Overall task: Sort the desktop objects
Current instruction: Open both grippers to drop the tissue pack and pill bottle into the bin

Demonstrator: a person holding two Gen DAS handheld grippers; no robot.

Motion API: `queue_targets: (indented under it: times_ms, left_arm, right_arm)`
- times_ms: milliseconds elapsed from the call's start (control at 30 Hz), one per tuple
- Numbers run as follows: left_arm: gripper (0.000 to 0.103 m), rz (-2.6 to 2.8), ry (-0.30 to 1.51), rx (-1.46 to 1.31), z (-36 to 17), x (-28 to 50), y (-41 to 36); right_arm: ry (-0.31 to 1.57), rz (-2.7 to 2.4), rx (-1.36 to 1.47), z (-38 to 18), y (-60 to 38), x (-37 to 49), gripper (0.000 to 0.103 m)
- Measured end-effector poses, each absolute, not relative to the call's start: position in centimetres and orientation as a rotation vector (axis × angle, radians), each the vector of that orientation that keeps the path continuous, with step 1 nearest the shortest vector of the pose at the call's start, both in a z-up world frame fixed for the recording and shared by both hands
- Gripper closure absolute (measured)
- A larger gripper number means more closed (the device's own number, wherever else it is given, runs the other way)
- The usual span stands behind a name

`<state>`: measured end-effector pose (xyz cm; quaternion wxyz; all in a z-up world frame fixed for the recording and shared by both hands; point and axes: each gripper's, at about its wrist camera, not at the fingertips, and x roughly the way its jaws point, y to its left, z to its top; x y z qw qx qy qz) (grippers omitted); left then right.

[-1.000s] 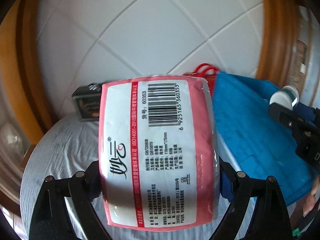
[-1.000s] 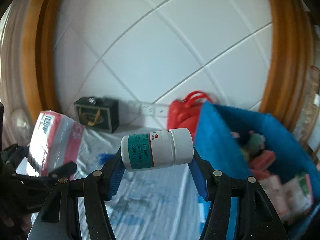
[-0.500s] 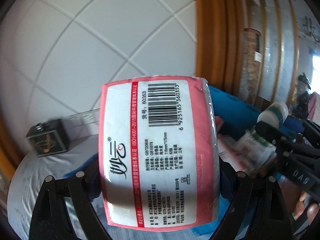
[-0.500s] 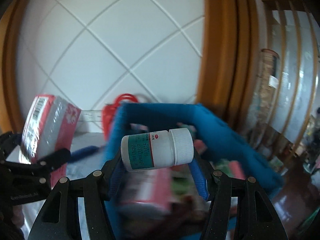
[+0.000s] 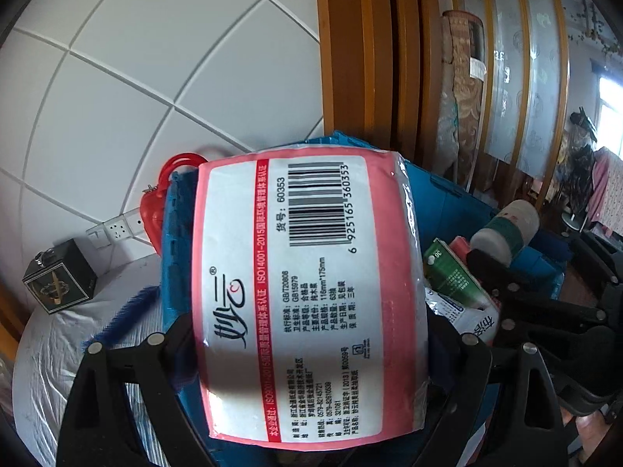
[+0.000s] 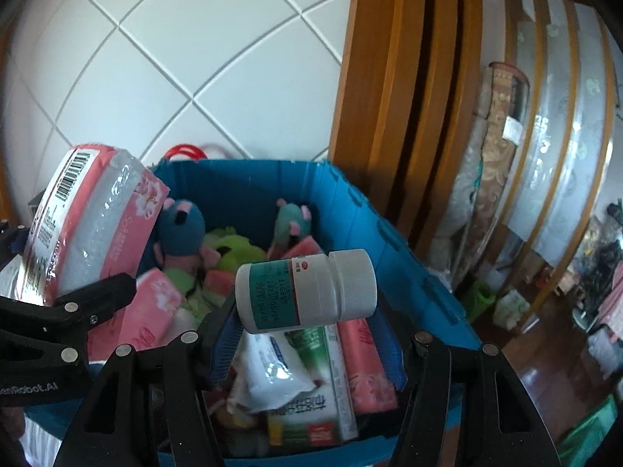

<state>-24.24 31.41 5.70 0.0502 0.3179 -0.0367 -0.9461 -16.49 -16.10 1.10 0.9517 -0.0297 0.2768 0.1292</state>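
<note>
With left gripper (image 5: 307,334) clamping tissue pack (image 5: 307,295) and right gripper (image 6: 307,334) clamping pill bottle (image 6: 307,292), best released low inside blue bin (image 6: 389,229).

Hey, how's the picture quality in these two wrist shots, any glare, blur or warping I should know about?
Left wrist view: strong fisheye bending of the tile lines and door frame; the tissue pack label is sharp, with glare on its plastic edge; the window at far right is blown out. Right wrist view: same warping; the pill bottle is crisp, the blue bin contents near the bottom are soft, and the corners are dark.
</note>
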Motion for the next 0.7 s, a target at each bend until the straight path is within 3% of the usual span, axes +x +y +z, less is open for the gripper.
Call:
queue_targets:
  times_ms: [533,600,700]
  left_arm:
    - [0.006,-2.817,-0.063,0.900,5.4,-23.7,31.3]
    - [0.006,-2.814,-0.057,0.885,5.6,-23.3,31.1]
    - [0.006,-2.814,-0.049,0.879,5.8,-22.7,30.9]
  right_arm:
    - [0.607,0.290,-0.115,-1.7,-16.4,-14.0,0.041]
    - [0.600,0.291,-0.111,-1.6,-16.4,-14.2,0.022]
    - [0.583,0.290,-0.113,-1.2,-16.4,-14.7,0.012]
